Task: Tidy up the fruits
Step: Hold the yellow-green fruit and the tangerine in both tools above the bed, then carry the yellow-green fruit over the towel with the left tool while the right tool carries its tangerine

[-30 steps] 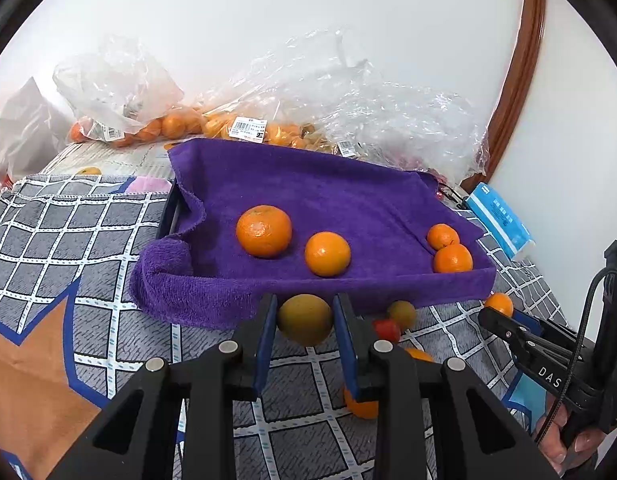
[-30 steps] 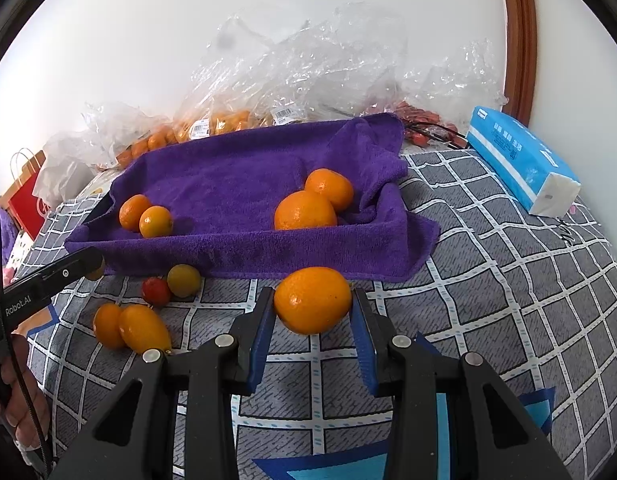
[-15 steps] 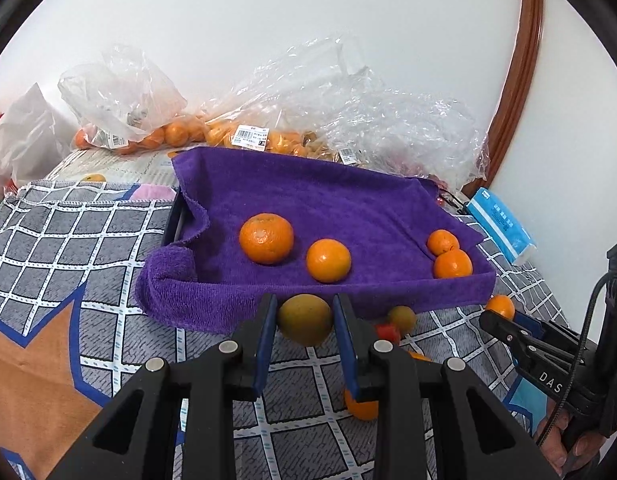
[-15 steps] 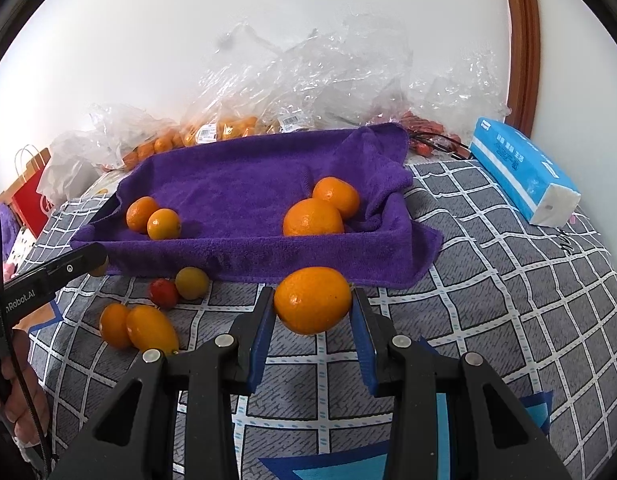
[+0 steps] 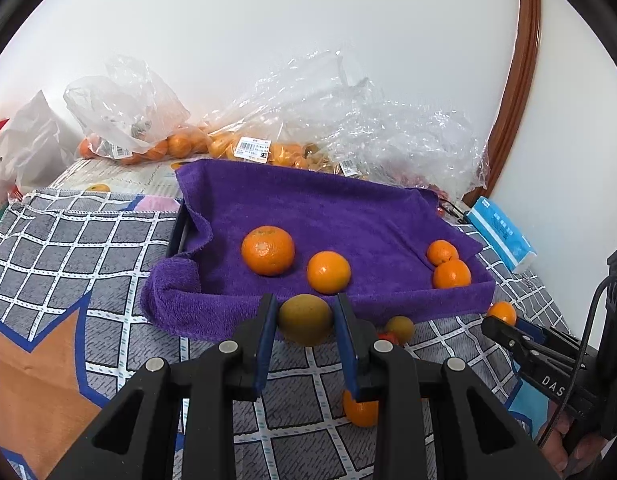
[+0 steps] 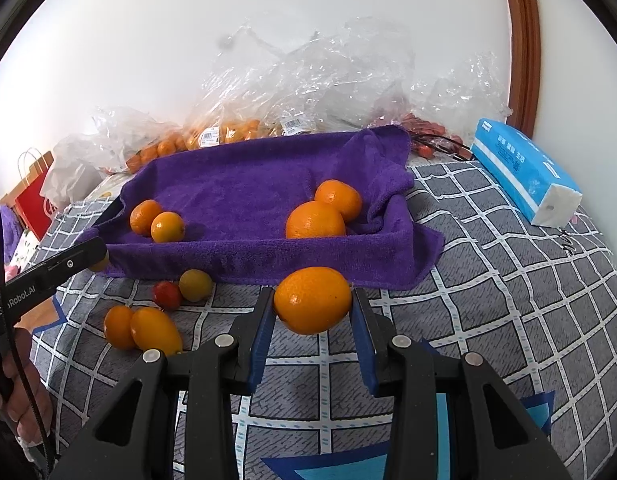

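Observation:
My left gripper [image 5: 305, 316] is shut on a yellow-green fruit [image 5: 306, 319], held just in front of the near rim of a tray lined with a purple towel [image 5: 308, 208]. My right gripper [image 6: 313, 304] is shut on an orange [image 6: 312, 299], also in front of the purple towel tray [image 6: 236, 184]. Several oranges lie in the tray: a big one [image 5: 267, 250], a smaller one [image 5: 328, 272] and a pair at the right corner [image 5: 451, 273]. Loose on the checked cloth lie a red tomato [image 6: 167, 294], a small yellowish fruit [image 6: 195, 285] and two orange fruits [image 6: 154, 332].
Clear plastic bags of oranges [image 5: 180, 144] crowd the back along the white wall. A blue tissue pack [image 6: 524, 168] lies right of the tray. A red paper bag [image 6: 32, 196] stands at the far left. The checked grey cloth [image 6: 508, 280] covers the surface.
Both views have tilted slightly, so the tray sits a little lower in the picture. Both grippers keep their fruit and stay in place.

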{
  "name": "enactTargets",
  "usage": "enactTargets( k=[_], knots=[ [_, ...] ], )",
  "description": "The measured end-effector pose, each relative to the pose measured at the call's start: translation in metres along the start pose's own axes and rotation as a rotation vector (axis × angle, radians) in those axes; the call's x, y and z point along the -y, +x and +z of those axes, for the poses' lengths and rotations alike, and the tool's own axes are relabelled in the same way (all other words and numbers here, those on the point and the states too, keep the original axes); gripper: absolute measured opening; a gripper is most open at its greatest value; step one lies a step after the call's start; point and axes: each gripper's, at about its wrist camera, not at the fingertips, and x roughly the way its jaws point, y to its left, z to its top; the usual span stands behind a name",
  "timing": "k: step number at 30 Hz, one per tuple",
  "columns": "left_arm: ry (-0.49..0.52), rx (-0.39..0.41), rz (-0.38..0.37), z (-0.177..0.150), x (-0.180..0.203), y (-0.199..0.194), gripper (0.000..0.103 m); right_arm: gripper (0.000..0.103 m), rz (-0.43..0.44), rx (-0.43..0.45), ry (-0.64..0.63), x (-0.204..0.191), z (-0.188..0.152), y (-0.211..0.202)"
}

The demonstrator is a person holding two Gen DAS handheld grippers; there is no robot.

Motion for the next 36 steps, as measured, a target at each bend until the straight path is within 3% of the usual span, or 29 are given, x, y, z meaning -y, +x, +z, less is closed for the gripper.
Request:
enactTargets(
  k=[17,36],
  knots=[
    [-0.031,0.046,0.01,0.003,-0.005,-0.008,0.028,0.037,-0.014,0.034,0.043,0.006,0.004,-0.003],
    [-0.033,0.163,0.058,0.004,-0.005,-0.03,0.028,0.037,-0.027,0.059,0.063,0.004,0.017,-0.03]
  ],
)
